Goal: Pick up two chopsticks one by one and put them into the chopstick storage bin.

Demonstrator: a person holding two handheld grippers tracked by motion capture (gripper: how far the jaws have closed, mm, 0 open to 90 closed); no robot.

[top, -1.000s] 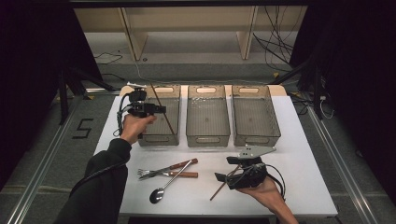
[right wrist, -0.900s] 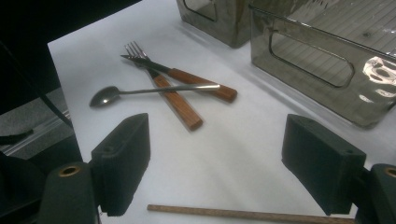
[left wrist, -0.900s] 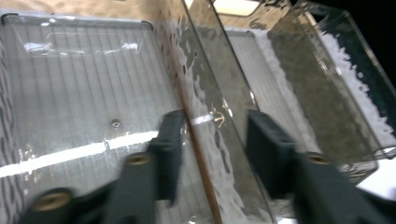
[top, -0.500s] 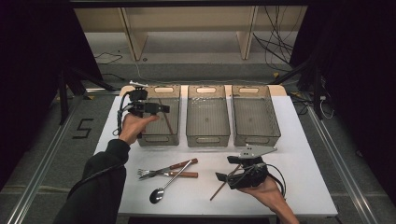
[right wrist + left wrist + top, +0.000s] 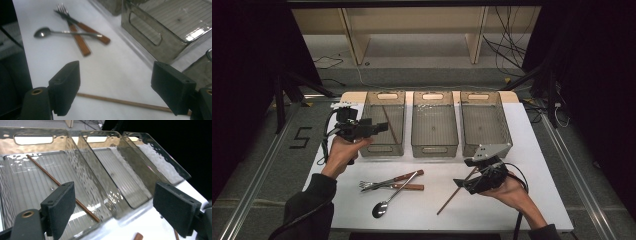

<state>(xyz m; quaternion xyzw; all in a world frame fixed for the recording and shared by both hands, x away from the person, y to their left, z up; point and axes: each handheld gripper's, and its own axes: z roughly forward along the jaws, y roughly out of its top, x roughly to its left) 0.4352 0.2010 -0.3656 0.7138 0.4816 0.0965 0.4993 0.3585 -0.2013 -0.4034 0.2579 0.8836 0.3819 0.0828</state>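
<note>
The right gripper [image 5: 461, 183] covers the upper end of the loose chopstick [image 5: 451, 199] on the table.

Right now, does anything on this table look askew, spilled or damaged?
Nothing is spilled or broken. One chopstick lies slantwise in the left bin, its mate is on the table under the open right tool, and the forks and spoon lie crossed.
</note>
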